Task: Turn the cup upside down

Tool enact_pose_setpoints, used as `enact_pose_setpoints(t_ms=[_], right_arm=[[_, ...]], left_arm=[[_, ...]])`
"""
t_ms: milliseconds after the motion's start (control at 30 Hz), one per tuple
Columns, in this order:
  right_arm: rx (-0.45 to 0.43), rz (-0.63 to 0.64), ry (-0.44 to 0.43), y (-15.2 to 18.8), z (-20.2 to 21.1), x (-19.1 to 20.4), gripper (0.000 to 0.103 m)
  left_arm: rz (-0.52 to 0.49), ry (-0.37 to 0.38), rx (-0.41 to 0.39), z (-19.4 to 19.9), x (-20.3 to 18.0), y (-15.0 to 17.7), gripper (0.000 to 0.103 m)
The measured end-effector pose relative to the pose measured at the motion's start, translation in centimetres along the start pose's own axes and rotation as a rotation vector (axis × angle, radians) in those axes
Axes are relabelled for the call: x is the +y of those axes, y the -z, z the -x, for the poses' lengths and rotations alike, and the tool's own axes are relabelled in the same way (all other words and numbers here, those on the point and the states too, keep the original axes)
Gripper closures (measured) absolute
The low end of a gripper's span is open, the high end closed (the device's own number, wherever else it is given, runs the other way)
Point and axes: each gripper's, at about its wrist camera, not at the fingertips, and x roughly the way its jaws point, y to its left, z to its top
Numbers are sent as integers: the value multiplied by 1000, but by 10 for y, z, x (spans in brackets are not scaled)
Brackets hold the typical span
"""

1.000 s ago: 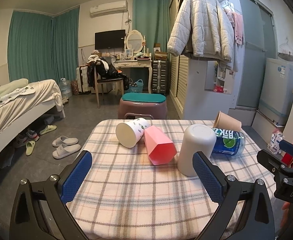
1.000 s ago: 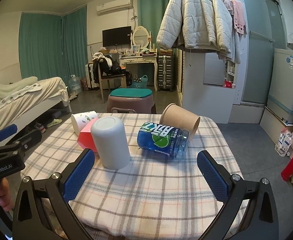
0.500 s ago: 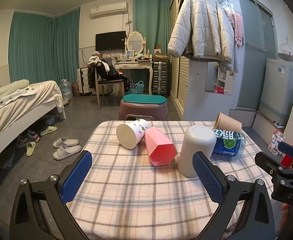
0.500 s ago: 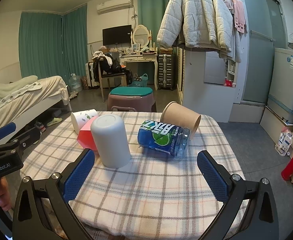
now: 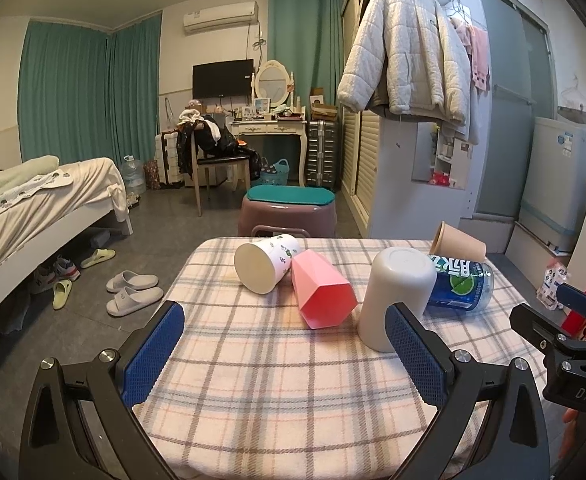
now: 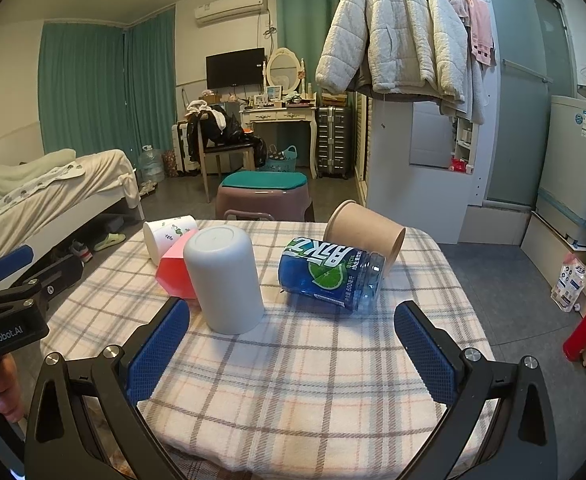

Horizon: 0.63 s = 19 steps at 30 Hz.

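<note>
A white cup (image 5: 397,296) stands upside down on the checked tablecloth (image 5: 273,364); it also shows in the right wrist view (image 6: 225,278). A pink faceted cup (image 5: 319,294), a white patterned paper cup (image 5: 265,266), a brown paper cup (image 6: 367,236) and a blue cut bottle (image 6: 331,274) lie on their sides. My left gripper (image 5: 285,352) is open and empty at the table's near edge, its right finger next to the white cup. My right gripper (image 6: 291,350) is open and empty, in front of the white cup and the bottle.
A purple stool with a teal cushion (image 5: 289,210) stands beyond the table. A bed (image 5: 33,208) and slippers (image 5: 133,292) are on the left. A wardrobe with a hanging jacket (image 5: 405,52) and a washing machine (image 5: 561,184) are on the right.
Both grippers have stayed open and almost still. The cups and the bottle have not moved.
</note>
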Motion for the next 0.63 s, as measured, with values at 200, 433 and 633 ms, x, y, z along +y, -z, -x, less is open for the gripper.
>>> enact_pose_setpoints(t_ms=[200, 433, 633], right_arm=[[0, 6, -2, 1, -3, 4, 0], [11, 5, -2, 0, -5, 5, 0], [13, 7, -2, 0, -6, 5, 0]], left_arm=[[2, -1, 2, -1, 2, 3, 0], [0, 0, 7, -2, 3, 3, 0], [-15, -7, -3, -2, 1, 5, 0]])
